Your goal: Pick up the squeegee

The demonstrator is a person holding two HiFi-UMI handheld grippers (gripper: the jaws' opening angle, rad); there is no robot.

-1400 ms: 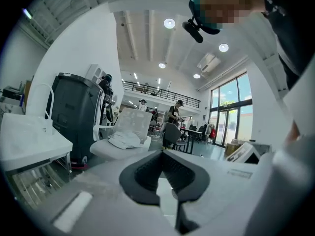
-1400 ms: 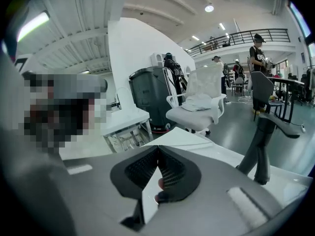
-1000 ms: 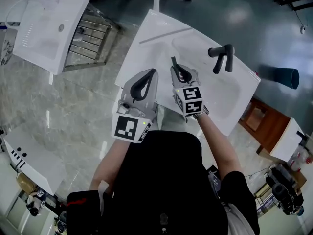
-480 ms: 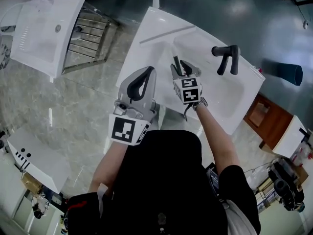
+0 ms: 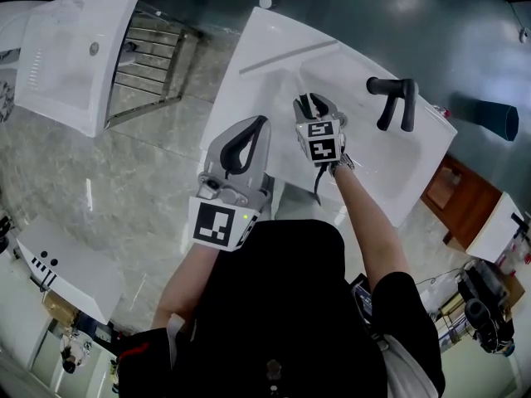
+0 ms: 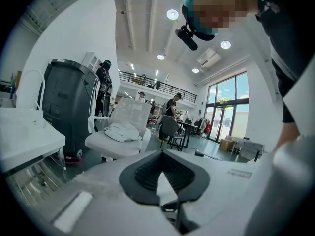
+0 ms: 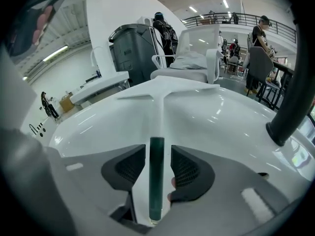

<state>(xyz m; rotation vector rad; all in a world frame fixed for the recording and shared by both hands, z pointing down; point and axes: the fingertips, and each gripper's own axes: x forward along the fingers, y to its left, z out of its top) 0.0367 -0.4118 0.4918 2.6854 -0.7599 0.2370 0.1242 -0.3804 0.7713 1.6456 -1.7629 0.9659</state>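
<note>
In the head view the right tool (image 5: 309,100), whose jaws have just been opening with the handle between them, covers the squeegee's (image 5: 274,60) dark handle with its marker cube, so only the pale blade ahead of the tool shows there. In the right gripper view the handle's near end drops out of sight behind the tool's own body. To that tool's right the black faucet (image 7: 295,97) is cut off by the picture's edge, and the people far beyond the left tool (image 6: 161,154) are too small to make out.
</note>
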